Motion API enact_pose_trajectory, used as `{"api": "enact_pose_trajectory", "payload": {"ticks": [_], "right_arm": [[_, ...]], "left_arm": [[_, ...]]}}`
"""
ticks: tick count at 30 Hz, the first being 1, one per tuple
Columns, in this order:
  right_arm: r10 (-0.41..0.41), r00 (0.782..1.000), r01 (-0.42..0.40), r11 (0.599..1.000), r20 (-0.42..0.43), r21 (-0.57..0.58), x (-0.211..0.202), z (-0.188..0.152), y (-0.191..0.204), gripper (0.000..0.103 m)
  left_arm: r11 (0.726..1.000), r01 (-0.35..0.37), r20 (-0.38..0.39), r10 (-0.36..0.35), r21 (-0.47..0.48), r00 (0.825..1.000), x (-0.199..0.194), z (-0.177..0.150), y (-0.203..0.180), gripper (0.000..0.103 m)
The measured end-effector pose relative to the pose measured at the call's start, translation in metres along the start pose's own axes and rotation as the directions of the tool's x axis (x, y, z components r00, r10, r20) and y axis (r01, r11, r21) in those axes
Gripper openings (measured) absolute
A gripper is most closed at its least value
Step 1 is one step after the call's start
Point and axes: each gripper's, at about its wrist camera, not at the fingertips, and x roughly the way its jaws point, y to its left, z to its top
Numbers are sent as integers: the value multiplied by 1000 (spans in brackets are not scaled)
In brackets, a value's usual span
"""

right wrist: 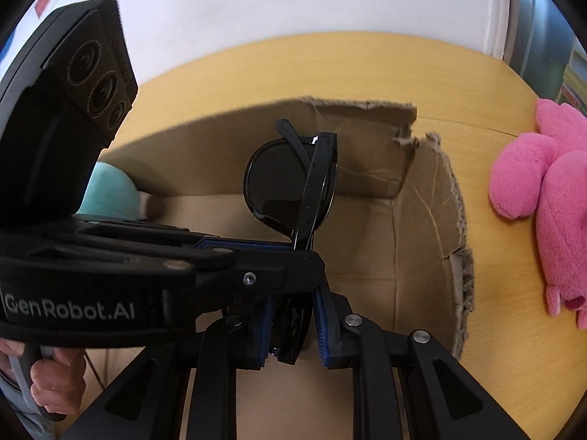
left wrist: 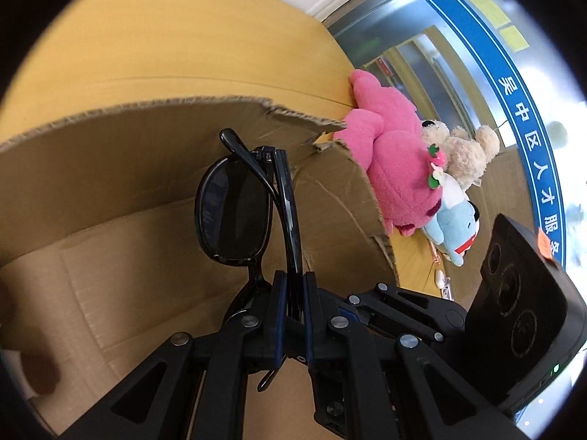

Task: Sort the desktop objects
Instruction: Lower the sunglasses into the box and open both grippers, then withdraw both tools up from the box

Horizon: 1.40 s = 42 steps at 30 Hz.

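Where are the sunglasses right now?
In both wrist views the folded sunglasses are held above the open cardboard box, pinched by the left gripper and the right gripper.

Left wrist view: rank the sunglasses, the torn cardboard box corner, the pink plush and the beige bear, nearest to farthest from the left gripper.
1. sunglasses, clamped in the left gripper, over the box.
2. torn box corner, just beyond the glasses, right.
3. pink plush, outside the box on the table, right.
4. beige bear, behind the pink plush, farther right.
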Motion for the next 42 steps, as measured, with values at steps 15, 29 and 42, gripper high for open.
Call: {"api": "enact_pose_trajectory", "payload": {"ticks": [15,29,42], "right_arm": [[-105,994,105,994,-3,-16,5,-11,6,27],[-127,990,129,991,66,-39,-30,-31,15,56],[-90,960,104,994,263,-39,-140,-76,55,103]], "left_arm": [[988,84,-31,-88,-128,996,6,8,19,12],[999,-25,44,27,-35,999,-61,-10,-19,32],[859,-510,550,399,58,734,-218,-162,-120,80]]}}
